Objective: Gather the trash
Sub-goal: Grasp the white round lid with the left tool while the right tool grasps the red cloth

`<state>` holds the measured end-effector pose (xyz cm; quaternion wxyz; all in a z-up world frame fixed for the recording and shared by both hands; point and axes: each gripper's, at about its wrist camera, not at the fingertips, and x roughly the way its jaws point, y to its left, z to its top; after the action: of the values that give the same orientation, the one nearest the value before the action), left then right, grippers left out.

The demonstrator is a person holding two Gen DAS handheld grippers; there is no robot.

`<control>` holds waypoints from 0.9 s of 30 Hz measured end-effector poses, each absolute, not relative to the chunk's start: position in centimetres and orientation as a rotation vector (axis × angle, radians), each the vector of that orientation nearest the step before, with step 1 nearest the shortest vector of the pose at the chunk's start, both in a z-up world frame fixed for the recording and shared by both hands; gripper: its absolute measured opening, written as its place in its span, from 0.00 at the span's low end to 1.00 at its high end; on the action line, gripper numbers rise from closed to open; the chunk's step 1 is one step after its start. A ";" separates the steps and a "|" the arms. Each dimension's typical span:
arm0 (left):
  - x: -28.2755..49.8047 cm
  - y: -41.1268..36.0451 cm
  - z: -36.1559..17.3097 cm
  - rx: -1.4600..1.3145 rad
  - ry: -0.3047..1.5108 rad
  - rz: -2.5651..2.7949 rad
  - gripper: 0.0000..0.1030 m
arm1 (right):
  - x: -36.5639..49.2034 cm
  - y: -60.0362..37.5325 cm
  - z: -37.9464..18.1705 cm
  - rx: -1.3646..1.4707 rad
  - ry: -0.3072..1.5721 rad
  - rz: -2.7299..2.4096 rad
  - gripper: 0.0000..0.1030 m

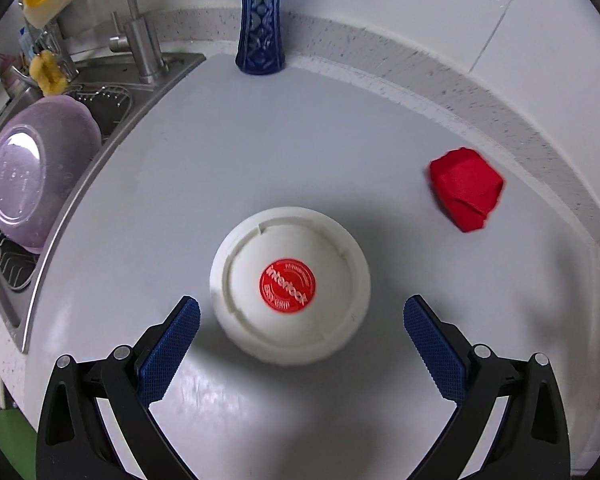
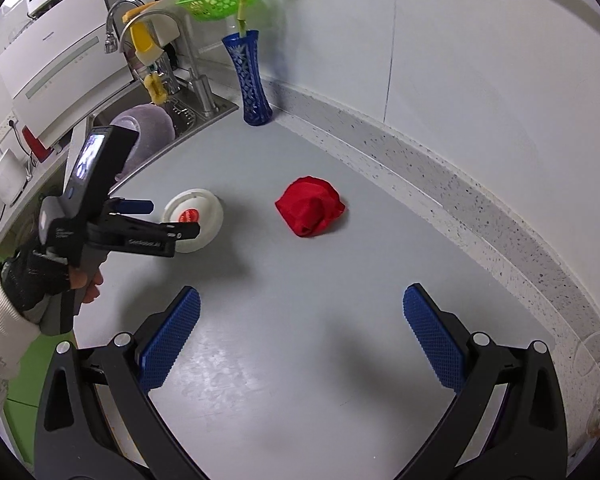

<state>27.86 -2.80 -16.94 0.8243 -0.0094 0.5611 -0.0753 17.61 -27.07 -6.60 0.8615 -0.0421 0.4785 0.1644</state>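
Grey countertop; speckled backsplash; white wall; steel sink at left

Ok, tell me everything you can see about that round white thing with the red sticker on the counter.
The round white container looks like matte plastic, domed, with a raised ring broken by small notches around its top. A round red label with raised lettering sits at its centre. It rests on the grey countertop, to the left of the crumpled red cloth and apart from it. The left claw hangs open just above it, fingers either side, not touching as far as I can tell.
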 end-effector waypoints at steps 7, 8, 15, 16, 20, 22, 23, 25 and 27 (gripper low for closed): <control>29.6 -3.2 -19.2 0.010 1.230 -0.116 0.95 | 18.4 -27.8 -7.5 -0.085 1.024 0.341 0.97; 29.7 -3.2 -19.4 0.013 1.231 -0.111 0.95 | 18.4 -27.9 -7.6 -0.084 1.026 0.341 0.97; 29.7 -3.6 -19.8 0.042 1.209 -0.085 0.94 | 18.6 -28.1 -8.0 -0.081 1.035 0.342 0.97; 29.6 -3.7 -19.8 0.047 1.203 -0.087 0.91 | 18.7 -28.0 -8.0 -0.083 1.035 0.342 0.97; 29.3 -3.8 -19.7 0.042 1.196 -0.093 0.91 | 18.9 -27.8 -8.2 -0.085 1.039 0.343 0.97; 29.2 -3.6 -19.2 0.032 1.183 -0.095 0.91 | 19.1 -27.7 -8.2 -0.086 1.039 0.344 0.97; 29.1 -3.3 -19.0 0.031 1.177 -0.096 0.91 | 19.2 -27.6 -8.2 -0.087 1.038 0.346 0.97; 28.7 -2.7 -18.0 0.025 1.162 -0.099 0.91 | 19.5 -27.2 -8.2 -0.095 1.036 0.350 0.97; 28.0 -2.7 -17.2 0.020 1.149 -0.098 0.91 | 20.0 -26.8 -8.2 -0.103 1.031 0.357 0.97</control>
<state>27.97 -2.69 -17.24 0.8384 0.0092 0.5430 -0.0465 20.02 -26.84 -8.25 0.8537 -0.0489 0.4899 0.1698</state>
